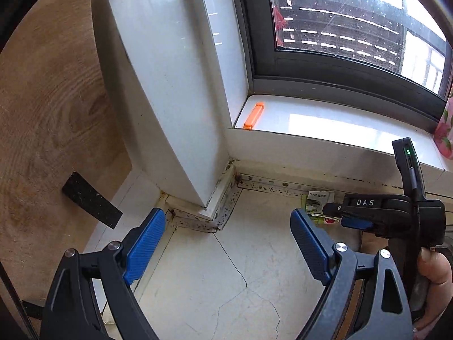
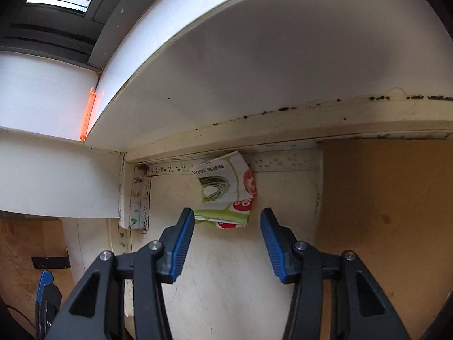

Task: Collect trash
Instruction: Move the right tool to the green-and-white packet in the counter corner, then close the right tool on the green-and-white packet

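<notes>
Reaching for the paper wrapper on the floor by the wall

The left gripper (image 1: 226,249) waits over the cracked white floor (image 1: 212,283) with its blue fingers wide apart and empty. The crumpled green and white paper wrapper (image 2: 226,192) lies against the wall under the window ledge. The right gripper (image 2: 227,240) is just in front of it, fingers apart. Next, I think, it must slide forward and squeeze the wrapper.

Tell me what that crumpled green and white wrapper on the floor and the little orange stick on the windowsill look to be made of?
The wrapper looks like thin printed paper or plastic film, slightly glossy: it holds sharp creases and folds, with printing on it. Which of the two is hard to tell. The orange stick looks like translucent hard plastic: light glows through it in the right wrist view, and its edges are straight and moulded.
</notes>
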Demonstrator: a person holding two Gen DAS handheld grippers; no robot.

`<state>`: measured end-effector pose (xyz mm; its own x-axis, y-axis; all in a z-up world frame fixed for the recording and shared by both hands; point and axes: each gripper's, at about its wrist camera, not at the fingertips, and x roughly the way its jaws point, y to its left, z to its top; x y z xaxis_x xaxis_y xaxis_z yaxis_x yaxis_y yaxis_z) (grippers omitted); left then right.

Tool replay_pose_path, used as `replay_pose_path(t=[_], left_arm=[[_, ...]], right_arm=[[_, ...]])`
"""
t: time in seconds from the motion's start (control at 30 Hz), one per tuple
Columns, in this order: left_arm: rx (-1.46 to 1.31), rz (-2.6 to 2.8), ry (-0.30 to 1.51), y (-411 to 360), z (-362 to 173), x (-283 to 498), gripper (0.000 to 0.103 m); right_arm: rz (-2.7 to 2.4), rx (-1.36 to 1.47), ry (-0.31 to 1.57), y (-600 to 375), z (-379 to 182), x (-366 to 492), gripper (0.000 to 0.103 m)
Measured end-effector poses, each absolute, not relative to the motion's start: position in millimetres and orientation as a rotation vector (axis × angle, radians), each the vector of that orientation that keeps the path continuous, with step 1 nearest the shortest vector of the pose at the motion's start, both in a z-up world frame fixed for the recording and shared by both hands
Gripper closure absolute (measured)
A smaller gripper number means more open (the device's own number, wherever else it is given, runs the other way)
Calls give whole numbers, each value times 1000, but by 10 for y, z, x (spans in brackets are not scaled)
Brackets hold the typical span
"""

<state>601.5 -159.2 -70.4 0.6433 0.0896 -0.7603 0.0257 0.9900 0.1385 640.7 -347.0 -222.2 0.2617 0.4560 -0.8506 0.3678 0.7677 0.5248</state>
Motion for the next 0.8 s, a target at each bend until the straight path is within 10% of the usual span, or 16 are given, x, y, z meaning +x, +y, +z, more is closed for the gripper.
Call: replay_pose_path(t=[0.37,0.53,0.8], left_arm=[[139,43,895,-1515,-789,6017,14],[158,63,916,-1509,-837,6020,14],[187,128,949,-1477,-930,6033,14]], right_arm=[[33,864,1304,-3469,-2356,6448,55],[9,838,1304,-3457,-2396,6463,88],[1,720,1219,-3429,-2122,6363,96]])
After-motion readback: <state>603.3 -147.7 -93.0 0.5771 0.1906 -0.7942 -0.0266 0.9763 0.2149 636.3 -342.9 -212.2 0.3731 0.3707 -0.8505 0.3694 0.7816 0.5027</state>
